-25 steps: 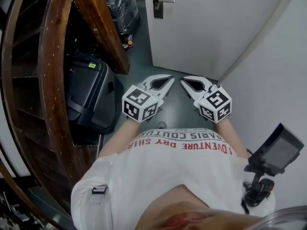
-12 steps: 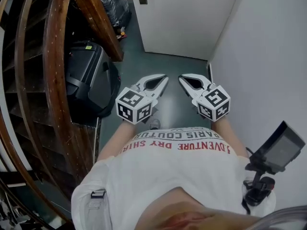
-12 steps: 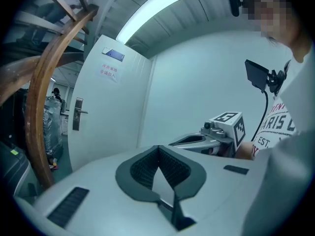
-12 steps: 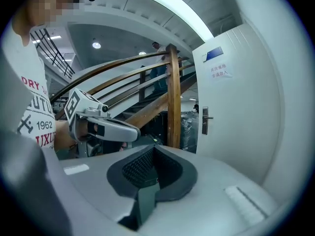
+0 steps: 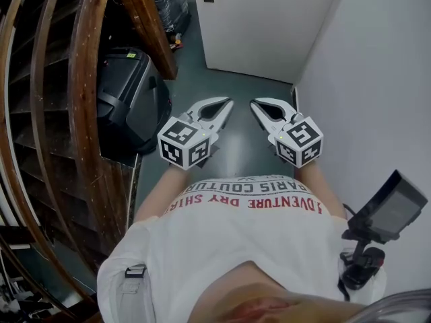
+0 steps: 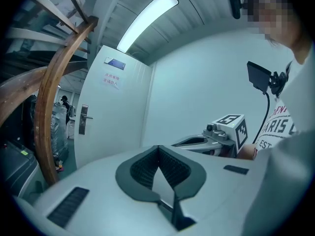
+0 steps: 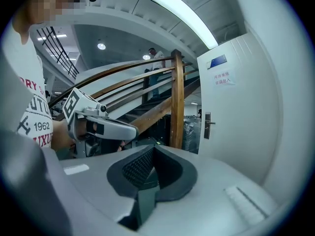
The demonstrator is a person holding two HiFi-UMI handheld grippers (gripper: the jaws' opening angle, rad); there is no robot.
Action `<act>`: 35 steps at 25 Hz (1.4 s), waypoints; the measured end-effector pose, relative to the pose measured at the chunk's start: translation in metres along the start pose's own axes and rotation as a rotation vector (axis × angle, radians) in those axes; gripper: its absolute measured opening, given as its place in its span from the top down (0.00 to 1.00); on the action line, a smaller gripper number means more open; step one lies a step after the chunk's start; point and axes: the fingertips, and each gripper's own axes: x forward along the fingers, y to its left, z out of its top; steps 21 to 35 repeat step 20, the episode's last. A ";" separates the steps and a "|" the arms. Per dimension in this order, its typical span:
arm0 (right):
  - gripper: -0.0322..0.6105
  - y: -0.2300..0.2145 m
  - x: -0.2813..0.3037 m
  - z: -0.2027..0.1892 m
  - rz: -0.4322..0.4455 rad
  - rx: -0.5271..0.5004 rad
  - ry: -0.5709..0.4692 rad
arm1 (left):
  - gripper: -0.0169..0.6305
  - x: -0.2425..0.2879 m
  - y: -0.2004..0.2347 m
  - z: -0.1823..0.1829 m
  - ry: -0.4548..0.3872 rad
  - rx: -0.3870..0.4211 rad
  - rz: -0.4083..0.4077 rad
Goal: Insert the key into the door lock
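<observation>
You are holding the left tongs and the right tongs side by side in front of your body, both pointing toward the white door. The jaws of each pair are lying fully together. Nothing is sitting between them: in the left gripper view and in the right gripper view the ribbed pads are meeting, with only empty air beyond the tips. So neither of the tongs is carrying the key.

The key itself is not showing in any view. The door lock, a metal plate with a lever handle, is standing well ahead of both tongs. It is on the door's edge that is nearer to the wooden stair rail, so it is lying beyond the left tongs and a little to their outer side. In every view it is too small for me to tell whether a key is already sitting in it. A black case is resting on the floor out to the side of the left tongs, apart from them.

As I am judging it, this scene is fitting two stages. The key may be waiting somewhere outside the pictures, or it may be sitting in the lock while you are standing away with free tongs. The pictures are not deciding between these two.
</observation>
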 end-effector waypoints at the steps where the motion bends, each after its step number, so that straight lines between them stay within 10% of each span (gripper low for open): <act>1: 0.95 0.003 -0.001 -0.001 0.004 0.000 0.000 | 0.97 -0.002 -0.002 -0.002 0.005 0.000 0.003; 35: 0.95 0.026 -0.022 0.010 0.016 -0.059 -0.020 | 0.97 -0.012 -0.029 0.005 0.013 0.043 -0.007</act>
